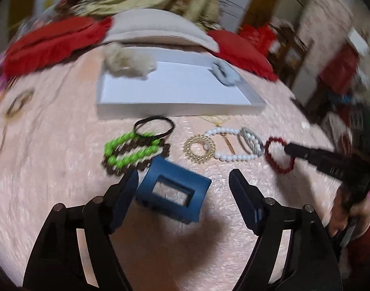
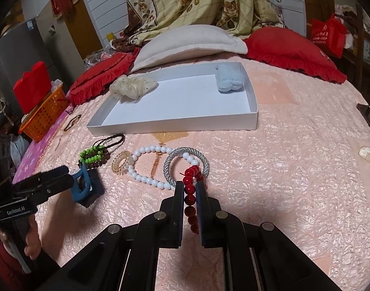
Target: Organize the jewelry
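Note:
My left gripper [image 1: 183, 179] stands open over the pink bedspread. A blue claw clip [image 1: 172, 194] lies between its jaws, against the left finger and well apart from the right one. My right gripper [image 2: 189, 185] is shut on a red bead bracelet [image 2: 190, 191], which trails forward onto a silver bangle [image 2: 171, 161]. Beside these lie a white bead strand [image 2: 146, 179], a gold spiral tie [image 2: 120, 162], green beads [image 1: 126, 154] over brown beads, and a black hair tie [image 1: 153, 127]. Behind them sits a white box [image 2: 172, 126] holding a cream scrunchie [image 2: 132, 86] and a pale blue one [image 2: 230, 81].
Red pillows [image 2: 289, 51] and a white pillow [image 2: 185, 41] line the far side behind the box. An orange basket [image 2: 45, 116] stands off the bed's left edge. A small bracelet [image 2: 72, 122] lies left of the box.

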Demonstrator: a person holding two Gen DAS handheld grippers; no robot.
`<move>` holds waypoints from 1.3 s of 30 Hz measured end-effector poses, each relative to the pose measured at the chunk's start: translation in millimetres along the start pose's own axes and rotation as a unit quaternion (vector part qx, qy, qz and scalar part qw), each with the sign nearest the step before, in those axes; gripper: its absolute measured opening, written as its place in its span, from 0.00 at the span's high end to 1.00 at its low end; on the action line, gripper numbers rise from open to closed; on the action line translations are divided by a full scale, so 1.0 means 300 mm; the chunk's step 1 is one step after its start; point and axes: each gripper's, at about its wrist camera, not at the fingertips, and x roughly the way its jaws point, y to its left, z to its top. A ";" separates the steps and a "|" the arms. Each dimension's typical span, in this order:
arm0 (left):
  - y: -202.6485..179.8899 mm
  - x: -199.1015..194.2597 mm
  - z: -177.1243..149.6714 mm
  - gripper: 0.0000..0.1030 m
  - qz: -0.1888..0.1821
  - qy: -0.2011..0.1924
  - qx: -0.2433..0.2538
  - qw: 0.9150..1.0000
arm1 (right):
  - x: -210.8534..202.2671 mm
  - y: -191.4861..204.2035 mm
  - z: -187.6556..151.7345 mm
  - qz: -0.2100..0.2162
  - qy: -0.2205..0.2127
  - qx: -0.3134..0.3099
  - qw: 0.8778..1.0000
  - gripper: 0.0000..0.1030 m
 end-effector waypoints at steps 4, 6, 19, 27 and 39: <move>-0.021 0.063 -0.001 0.25 0.004 0.033 0.043 0.999 | -0.004 0.000 -0.001 0.002 0.000 0.003 1.000 0.91; -0.041 0.064 -0.018 0.25 0.018 0.024 0.064 0.998 | -0.003 0.003 -0.002 0.001 0.001 0.001 1.000 0.91; -0.050 0.043 -0.032 0.87 0.055 0.032 0.051 0.997 | 0.008 0.002 -0.006 0.003 0.004 0.002 1.000 0.91; 0.007 0.019 -0.024 0.98 0.057 0.025 0.009 0.998 | -0.019 0.004 0.015 0.007 -0.005 -0.001 1.000 0.91; 0.069 -0.053 -0.024 0.27 0.032 -0.023 -0.048 0.998 | 0.006 0.012 -0.010 0.031 0.009 0.007 0.999 0.91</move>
